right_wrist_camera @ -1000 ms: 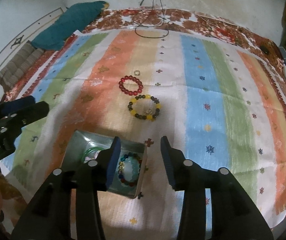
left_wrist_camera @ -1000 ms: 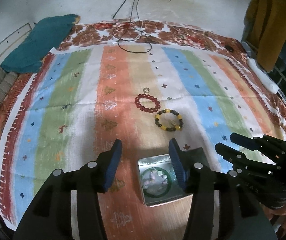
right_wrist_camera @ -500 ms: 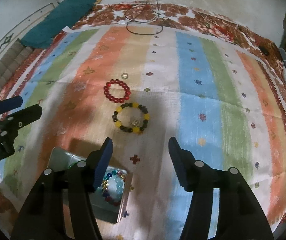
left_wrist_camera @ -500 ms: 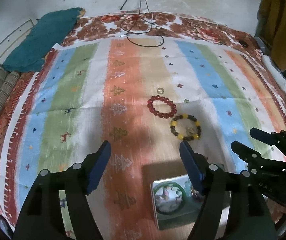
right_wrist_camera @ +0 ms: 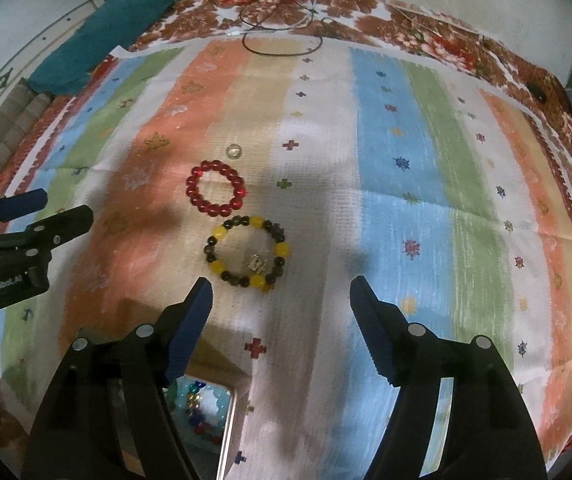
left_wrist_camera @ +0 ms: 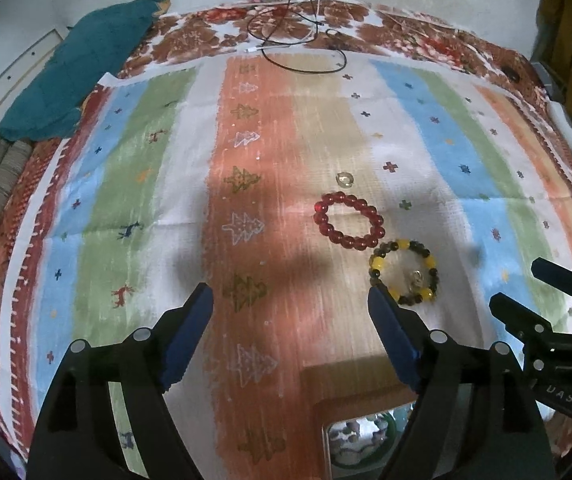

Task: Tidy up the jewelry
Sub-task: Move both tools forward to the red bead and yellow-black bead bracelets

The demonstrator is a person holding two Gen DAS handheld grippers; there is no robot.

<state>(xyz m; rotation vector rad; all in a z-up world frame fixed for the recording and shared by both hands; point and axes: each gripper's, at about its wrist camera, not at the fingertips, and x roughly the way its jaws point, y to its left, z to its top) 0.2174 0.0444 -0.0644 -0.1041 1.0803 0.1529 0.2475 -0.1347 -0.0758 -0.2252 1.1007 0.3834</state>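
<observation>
Left wrist view: your left gripper (left_wrist_camera: pixel 290 307) hangs over the striped cloth (left_wrist_camera: pixel 134 184), jaws spread wide, nothing between them. Red bracelet (left_wrist_camera: pixel 349 221) lies on the cloth ahead and to the right, w/ a small clear ring (left_wrist_camera: pixel 344 178) just beyond it, near but apart. Yellow-and-dark bracelet (left_wrist_camera: pixel 405 273) sits just beside the red one on the near-right side, almost touching; there's a small metallic charm inside its loop. It's right off the tip of your right-hand finger (left_wrist_camera: pixel 390 332). Tin (left_wrist_camera: pixel 327 446) is at the bottom edge, half hidden behind that finger, w/ a green bangle (left_wrist_camera: pixel 390 426) partly showing inside. Your right gripper (left_wrist_camera: pixel 519 292) pokes in from the right edge, well apart from the beads. Teal cloth (left_wrist_camera: pixel 82 64) is far left at the back, black cable (left_wrist_camera: pixel 297 32) loops at the far end.

Right wrist view: right gripper (right_wrist_camera: pixel 282 303), jaws wide too, holding nothing. Yellow-and-dark bracelet (right_wrist_camera: pixel 247 257) lies just ahead of the gap, nearer the left finger (right_wrist_camera: pixel 190 328). Red bracelet (right_wrist_camera: pixel 215 193) is just beyond it, ring (right_wrist_camera: pixel 234 151) beyond that. All three flat on the cloth (right_wrist_camera: pixel 397 152). Tin (right_wrist_camera: pixel 228 428) is low-left, mostly behind the left finger; multicolor beads (right_wrist_camera: pixel 198 408) show inside. Left gripper (right_wrist_camera: pixel 42 210) comes in from the left edge; can't tell its jaw gap from this side.
</observation>
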